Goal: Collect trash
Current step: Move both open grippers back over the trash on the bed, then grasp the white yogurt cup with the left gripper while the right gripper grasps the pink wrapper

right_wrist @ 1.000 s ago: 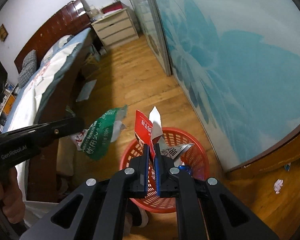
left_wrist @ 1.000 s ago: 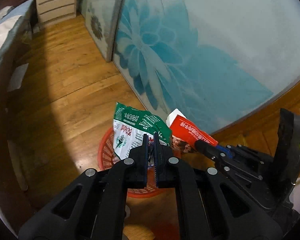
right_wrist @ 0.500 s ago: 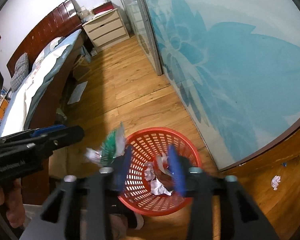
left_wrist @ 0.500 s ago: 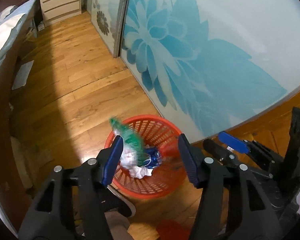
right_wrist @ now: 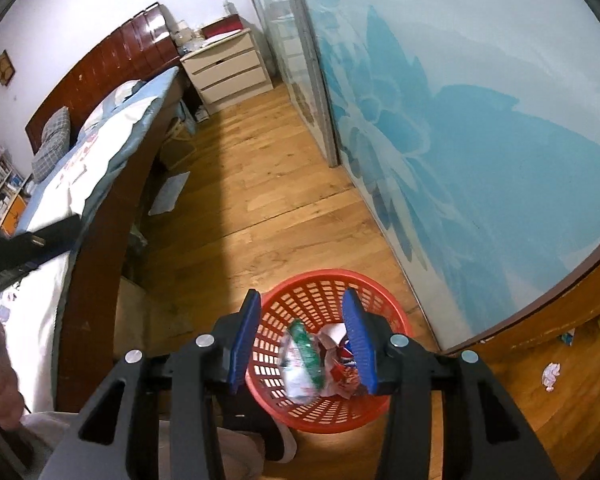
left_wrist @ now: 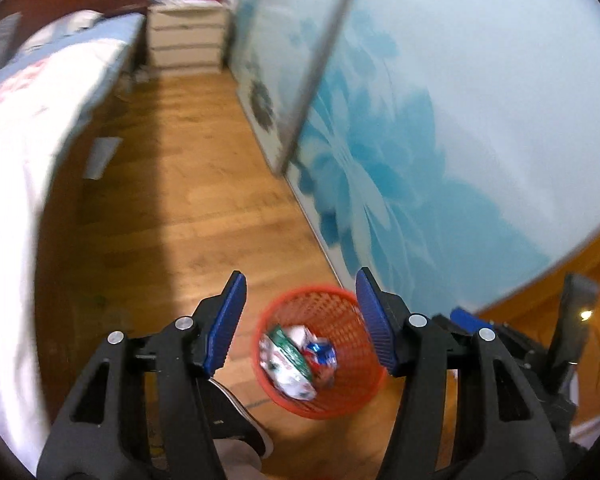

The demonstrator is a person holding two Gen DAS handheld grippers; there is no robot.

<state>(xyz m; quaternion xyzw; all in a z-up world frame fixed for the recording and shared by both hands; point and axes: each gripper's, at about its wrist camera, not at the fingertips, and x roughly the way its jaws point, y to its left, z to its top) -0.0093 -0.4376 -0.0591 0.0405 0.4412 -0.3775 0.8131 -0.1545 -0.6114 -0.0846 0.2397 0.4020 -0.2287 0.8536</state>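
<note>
Both grippers hang above the red basket (right_wrist: pixel 328 356) with nothing in them: the left gripper (left_wrist: pixel 300 320) has its blue fingers (left_wrist: pixel 226 324) spread wide apart, and the right gripper (right_wrist: pixel 302 344) shows the same wide gap, with the basket framed between its fingers in that view. The trash lies inside the basket: a green and white wrapper (right_wrist: pixel 302 360) on the side nearer the bed (right_wrist: pixel 100 152), and a red and white carton (right_wrist: pixel 340 364) with some crumpled white paper beside it. The drop looks complete, so the step in hand seems to be leaving the basket and going for what remains. A crumpled white scrap (right_wrist: pixel 551 375) lies on the wooden floor (right_wrist: pixel 260 208) on the far side of the flowered sliding door (right_wrist: pixel 480 140) track, well apart from the basket, and a small bluish bit sits near it by the skirting. To do this well, I would lift both grippers straight up first so no finger clips the rim and tips the light basket, then send the right gripper to the scrap, fingers open, coming down over it from above. The left view is blurred, so fine detail there cannot be trusted
</note>
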